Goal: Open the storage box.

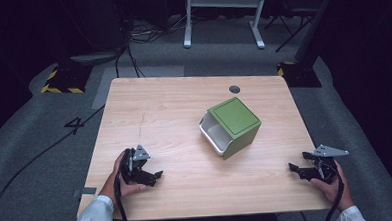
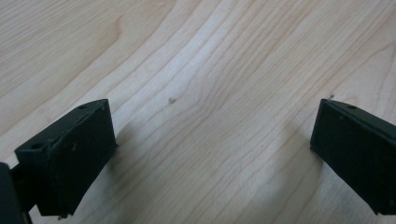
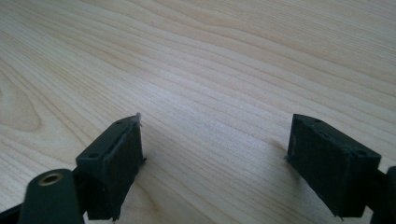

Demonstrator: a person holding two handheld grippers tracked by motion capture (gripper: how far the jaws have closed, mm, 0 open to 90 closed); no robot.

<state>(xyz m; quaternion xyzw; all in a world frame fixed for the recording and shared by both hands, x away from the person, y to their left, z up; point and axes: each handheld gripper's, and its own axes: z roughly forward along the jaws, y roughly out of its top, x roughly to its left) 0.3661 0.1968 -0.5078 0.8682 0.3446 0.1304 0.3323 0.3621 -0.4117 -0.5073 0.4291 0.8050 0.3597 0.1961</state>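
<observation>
Green box [image 1: 233,126] sits on its side on the wooden table [image 1: 174,106], right of centre, turned at an angle; open mouth faces left w/ a white inner wall showing, green panel on top. Left gripper [image 1: 148,176] rests low on the near-left part of the table, right gripper [image 1: 297,169] at the near-right edge — both well apart from the box. In the left gripper view the jaws stand spread wide w/ bare wood between; same in the right gripper view, nothing pinched.

Handling, as a guess: box looks rigid, thin-walled, hollow, so prob. light; smooth faces may slip — not fragile-looking. Best hold is likely the rim at the open mouth, one jaw inside, one outside; whole body looks too wide for one gripper, so otherwise press opposite sides w/ both.
</observation>
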